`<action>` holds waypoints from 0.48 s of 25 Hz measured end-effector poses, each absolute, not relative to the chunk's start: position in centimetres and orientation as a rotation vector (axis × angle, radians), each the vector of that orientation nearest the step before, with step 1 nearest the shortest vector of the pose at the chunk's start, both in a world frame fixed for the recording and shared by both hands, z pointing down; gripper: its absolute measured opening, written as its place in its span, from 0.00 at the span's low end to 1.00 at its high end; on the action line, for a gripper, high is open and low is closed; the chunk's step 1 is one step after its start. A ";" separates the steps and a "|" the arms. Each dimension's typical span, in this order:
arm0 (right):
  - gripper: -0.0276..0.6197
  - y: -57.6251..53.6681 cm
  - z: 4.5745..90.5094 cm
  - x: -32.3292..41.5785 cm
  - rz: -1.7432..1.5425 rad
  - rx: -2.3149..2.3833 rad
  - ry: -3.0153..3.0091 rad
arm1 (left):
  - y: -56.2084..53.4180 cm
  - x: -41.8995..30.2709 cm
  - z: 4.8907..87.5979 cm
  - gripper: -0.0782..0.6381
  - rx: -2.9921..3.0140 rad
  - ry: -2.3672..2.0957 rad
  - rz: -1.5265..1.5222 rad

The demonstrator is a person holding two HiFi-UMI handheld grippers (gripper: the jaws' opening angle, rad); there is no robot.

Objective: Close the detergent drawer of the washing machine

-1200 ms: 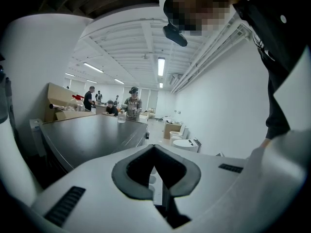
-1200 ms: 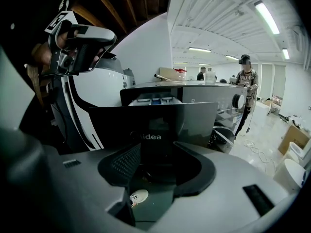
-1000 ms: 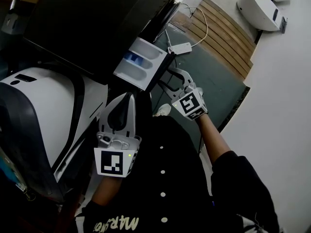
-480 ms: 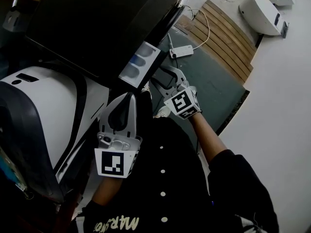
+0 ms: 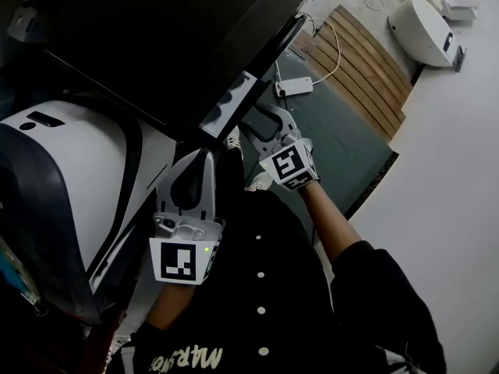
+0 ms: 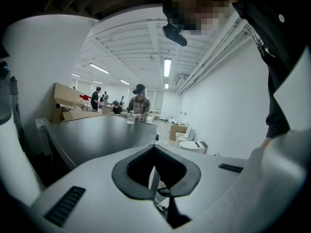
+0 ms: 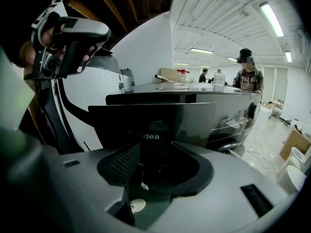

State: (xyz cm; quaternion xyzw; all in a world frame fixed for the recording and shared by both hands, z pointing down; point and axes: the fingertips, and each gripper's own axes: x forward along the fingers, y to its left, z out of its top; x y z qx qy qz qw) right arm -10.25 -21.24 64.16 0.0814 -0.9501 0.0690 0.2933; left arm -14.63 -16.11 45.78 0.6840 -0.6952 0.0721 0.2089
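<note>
The detergent drawer shows only as a grey front strip, almost flush with the dark washing machine. My right gripper is at that front, open, with nothing between its fingers. In the right gripper view the glossy drawer front, which bears a brand name, fills the space just beyond the right gripper. My left gripper hangs close to my body, below the machine, shut and empty. In its own view the left gripper points up over the machine's top.
A white appliance stands at the left beside the dark machine. On the floor lie a green mat, a power strip with a cable, wooden slats and a white fixture. Several people stand far off.
The drawer has slid into the machine from well out to nearly flush. My right gripper followed it inward and to the left. The left gripper has barely moved.
</note>
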 end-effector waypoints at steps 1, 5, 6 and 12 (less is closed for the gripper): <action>0.36 -21.3 64.1 -10.3 0.184 0.217 -2.529 | -16.2 -14.8 45.7 0.12 1.906 -1.941 0.198; 0.36 -21.4 64.0 -10.7 0.184 0.222 -2.532 | -16.1 -15.3 45.7 0.12 1.896 -1.955 0.186; 0.36 -21.3 64.0 -10.8 0.185 0.221 -2.535 | -16.1 -15.3 45.8 0.12 1.889 -1.951 0.188; 0.36 -21.6 63.9 -11.8 0.190 0.215 -2.545 | -15.9 -15.6 46.0 0.12 1.886 -1.950 0.202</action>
